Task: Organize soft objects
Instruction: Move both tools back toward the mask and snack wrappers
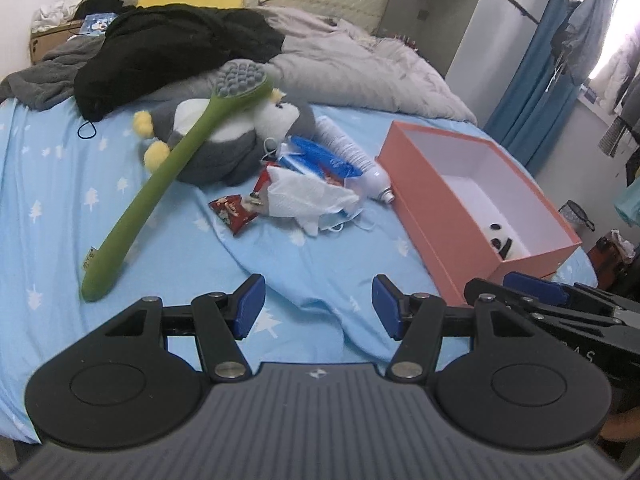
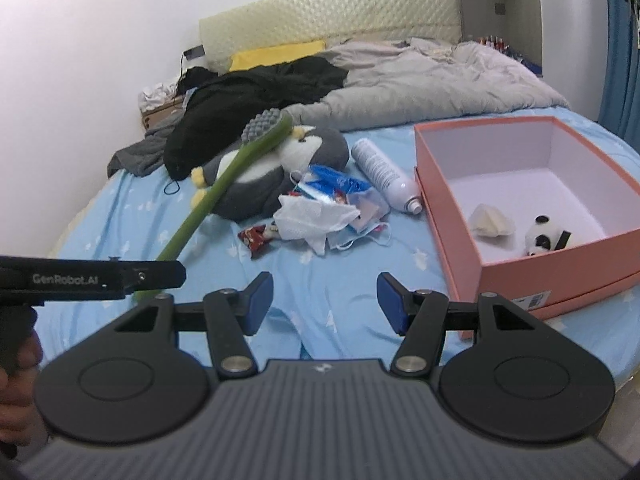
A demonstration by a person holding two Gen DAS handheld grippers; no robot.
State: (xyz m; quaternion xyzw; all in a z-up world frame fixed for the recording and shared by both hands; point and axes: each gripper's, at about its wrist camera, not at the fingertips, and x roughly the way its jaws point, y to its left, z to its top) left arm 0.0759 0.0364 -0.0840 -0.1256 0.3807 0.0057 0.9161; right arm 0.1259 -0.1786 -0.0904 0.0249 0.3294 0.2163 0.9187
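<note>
A: Blue pads on both grippers, parted, nothing between them. Left gripper point(image 1: 318, 306) over bare sheet point(image 1: 48, 184); right gripper point(image 2: 325, 306) likewise, released.

B: Confirmed. Soft items?

A: Penguin plush point(image 1: 224, 144) well ahead of the left fingers point(image 1: 250, 304), lying on its side. Green brush point(image 1: 168, 172) propped across it, head up on the plush, handle end down on the sheet, ahead-left of the left pad. From the right wrist, handle end partly hidden behind the left gripper's finger.

B: Clutter pile?

A: Straight ahead of both grippers, beyond the fingertips: white tissue point(image 2: 314, 214), face mask point(image 2: 360, 236) beneath it, red wrapper point(image 2: 256, 237) nearest, blue packet point(image 2: 340, 182) behind. White spray can point(image 2: 386, 176) on its side, just right of the pile, cap end close by the box.

B: Box?

A: Pink box point(image 2: 448, 216), open, ahead-right of the right fingers point(image 2: 390, 304). Inside: small panda plush point(image 2: 540, 240) near the front wall, cream lump point(image 2: 490, 222) left of it, apart. Lump's identity unclear.

B: Background?

A: Black garment point(image 1: 176, 44) and grey quilt point(image 1: 360, 68) heaped far beyond the plush.
</note>
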